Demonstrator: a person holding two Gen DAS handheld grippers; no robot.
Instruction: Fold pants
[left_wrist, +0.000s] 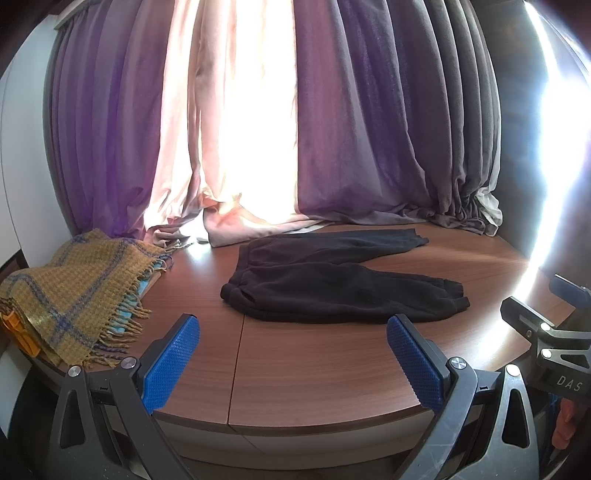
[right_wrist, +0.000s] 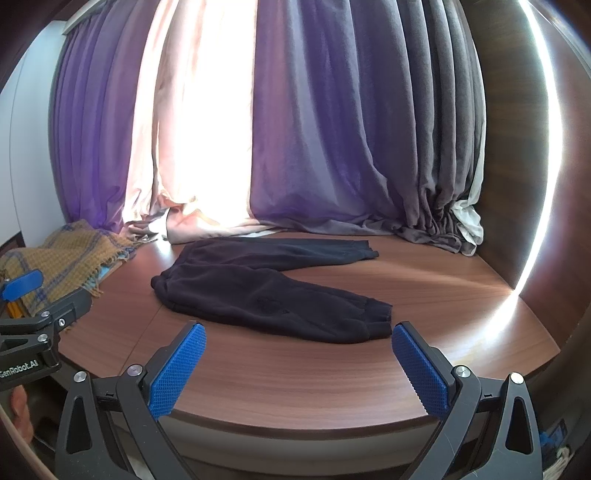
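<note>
Black sweatpants (left_wrist: 332, 284) (right_wrist: 266, 291) lie flat on the brown wooden table (left_wrist: 314, 369) (right_wrist: 295, 373), waistband to the left, both legs running right with cuffed ends. The near leg lies closer to the front edge, the far leg along the curtains. My left gripper (left_wrist: 293, 363) hovers open above the table's front edge, short of the pants, nothing between its blue pads. My right gripper (right_wrist: 299, 365) is open too, just in front of the near leg's cuff (right_wrist: 373, 321). In each view the other gripper shows at the frame's side.
A mustard and blue checked fringed scarf (left_wrist: 74, 291) (right_wrist: 62, 258) is heaped at the table's left end. Purple, pink and grey curtains (left_wrist: 295, 129) (right_wrist: 295, 129) hang behind, their hems pooling on the table's back. A dark wooden wall (right_wrist: 535, 184) bounds the right side.
</note>
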